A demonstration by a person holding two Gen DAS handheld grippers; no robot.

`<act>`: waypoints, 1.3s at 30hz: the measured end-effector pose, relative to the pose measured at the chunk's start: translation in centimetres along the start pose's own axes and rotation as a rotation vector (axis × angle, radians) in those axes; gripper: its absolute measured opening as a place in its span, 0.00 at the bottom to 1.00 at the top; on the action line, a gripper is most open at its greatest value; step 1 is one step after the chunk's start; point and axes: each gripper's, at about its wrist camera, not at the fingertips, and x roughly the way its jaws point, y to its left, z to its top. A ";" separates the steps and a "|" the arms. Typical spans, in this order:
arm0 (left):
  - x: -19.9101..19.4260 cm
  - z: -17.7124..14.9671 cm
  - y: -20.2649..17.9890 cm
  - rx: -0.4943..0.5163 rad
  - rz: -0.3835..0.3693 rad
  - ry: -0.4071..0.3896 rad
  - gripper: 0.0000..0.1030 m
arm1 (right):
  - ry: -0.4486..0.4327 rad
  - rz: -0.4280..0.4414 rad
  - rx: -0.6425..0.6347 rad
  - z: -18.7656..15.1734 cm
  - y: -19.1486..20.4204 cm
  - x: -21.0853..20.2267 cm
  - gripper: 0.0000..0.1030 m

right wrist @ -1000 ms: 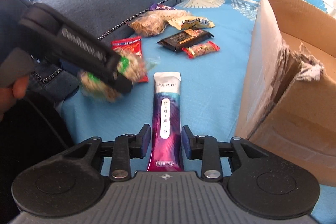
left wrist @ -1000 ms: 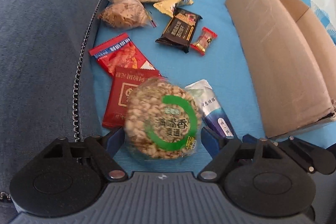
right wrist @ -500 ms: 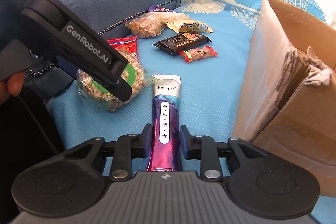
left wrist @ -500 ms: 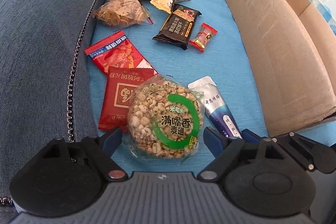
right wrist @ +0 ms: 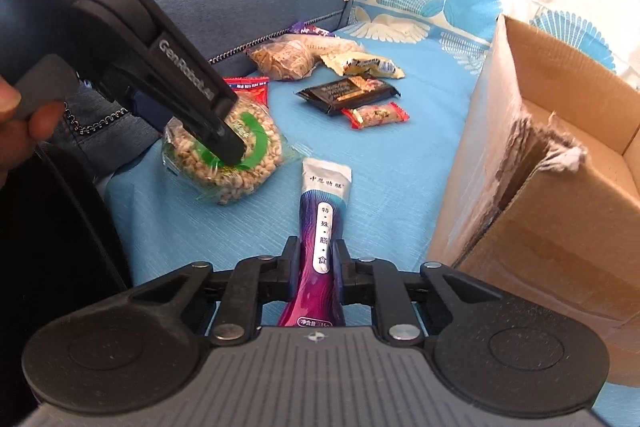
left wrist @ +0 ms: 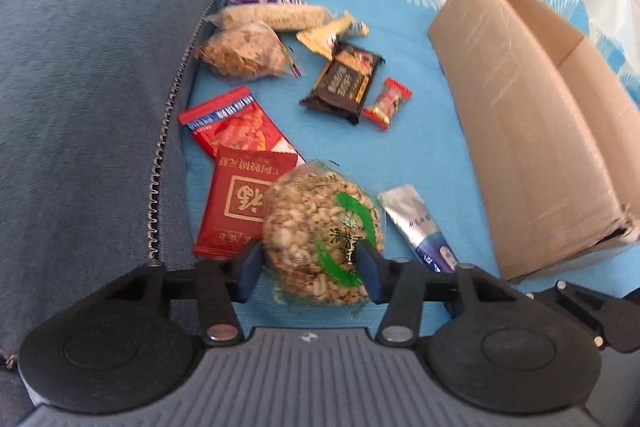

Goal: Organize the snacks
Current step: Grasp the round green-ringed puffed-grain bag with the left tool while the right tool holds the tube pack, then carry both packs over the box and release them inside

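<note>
My left gripper (left wrist: 310, 267) is shut on a round puffed-grain cake (left wrist: 320, 231) in clear wrap with a green ring label, held just above the blue cloth; it also shows in the right wrist view (right wrist: 228, 155). My right gripper (right wrist: 318, 263) is shut on a long purple and silver pouch (right wrist: 322, 223), whose silver end shows in the left wrist view (left wrist: 416, 219). An open cardboard box (right wrist: 560, 187) stands to the right, and shows in the left wrist view (left wrist: 532, 131).
Two red packets (left wrist: 244, 195) lie left of the cake. Farther back lie a black bar (left wrist: 342, 83), a small red candy (left wrist: 388, 103), a clear bag of crisps (left wrist: 240, 55) and other snacks. A grey-blue sofa arm (left wrist: 88, 87) borders the left.
My left gripper has closed from wide open onto the round cake and tilted it up off the cloth. My right gripper still holds the pouch, little moved.
</note>
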 end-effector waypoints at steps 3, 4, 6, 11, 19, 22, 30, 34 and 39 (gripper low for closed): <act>-0.2 0.0 0.4 -0.031 0.001 0.007 0.52 | -0.009 0.000 -0.011 0.0 0.2 -0.5 0.16; -0.2 0.1 0.6 -0.036 -0.001 0.011 0.55 | -0.005 0.002 -0.018 0.0 0.3 -0.6 0.16; -0.2 0.1 0.5 -0.032 -0.005 0.020 0.67 | 0.008 -0.002 -0.030 -0.1 0.5 -0.6 0.16; 0.6 0.0 -1.4 0.074 0.054 0.035 0.83 | 0.058 -0.021 -0.011 -0.5 0.7 -0.2 0.23; 2.6 -0.1 -3.9 0.207 0.127 0.088 0.90 | 0.060 -0.017 0.026 -0.8 0.2 0.8 0.32; 3.4 0.3 -3.7 0.182 0.140 0.113 0.90 | 0.054 -0.014 0.018 -0.8 0.3 0.9 0.30; 2.3 0.3 -3.1 0.142 0.125 0.064 0.78 | 0.030 -0.015 -0.002 -0.6 0.3 0.1 0.16; 0.3 0.3 -1.9 0.077 0.087 -0.015 0.78 | -0.008 -0.022 -0.015 -0.2 0.3 -1.0 0.15; -3.1 -0.4 -1.1 0.024 0.043 -0.194 0.78 | -0.060 -0.031 -0.022 0.6 0.6 -2.8 0.15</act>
